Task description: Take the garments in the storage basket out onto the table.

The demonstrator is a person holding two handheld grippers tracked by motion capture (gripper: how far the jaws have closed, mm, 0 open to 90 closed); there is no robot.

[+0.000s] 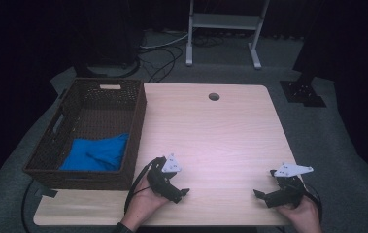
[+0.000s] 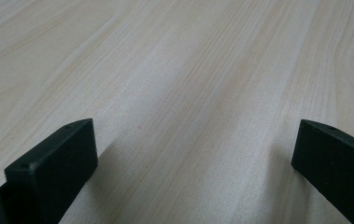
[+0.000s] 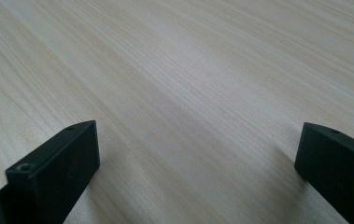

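Left gripper (image 1: 182,193): rests low over the table (image 1: 220,136), just right of the near right corner of the basket (image 1: 84,178), gripped from below by the left hand (image 1: 145,201). Points away from the basket, toward the right gripper (image 1: 261,195). Stands with jaws spread wide and nothing between them.

Right gripper: sits well to the right of the basket, near the table's front right corner, held by the right hand (image 1: 304,213). Aims back toward the basket side. Stands just as wide, with jaws spread and bare wood in the gap.

Blue cloth (image 1: 96,154): lies crumpled in the near end of the basket, against its right wall, below the rim. Sits close behind and to the left of the left gripper, with the wicker wall between them, not touched by either tool. Lies well apart from the right gripper, across most of the tabletop.

From the high view: takes in the basket at the table's left edge, the cloth inside it, both hands, both grey plates, and a round hole (image 1: 214,96) in the tabletop far to the right of the basket's back end.

From the left gripper view (image 2: 193,158) and the right gripper view (image 3: 198,158): gives the close detail instead, namely two black jaw tips far apart at the bottom corners, pale wood grain (image 2: 179,70) running between and beyond them, and faint shadows under each jaw.
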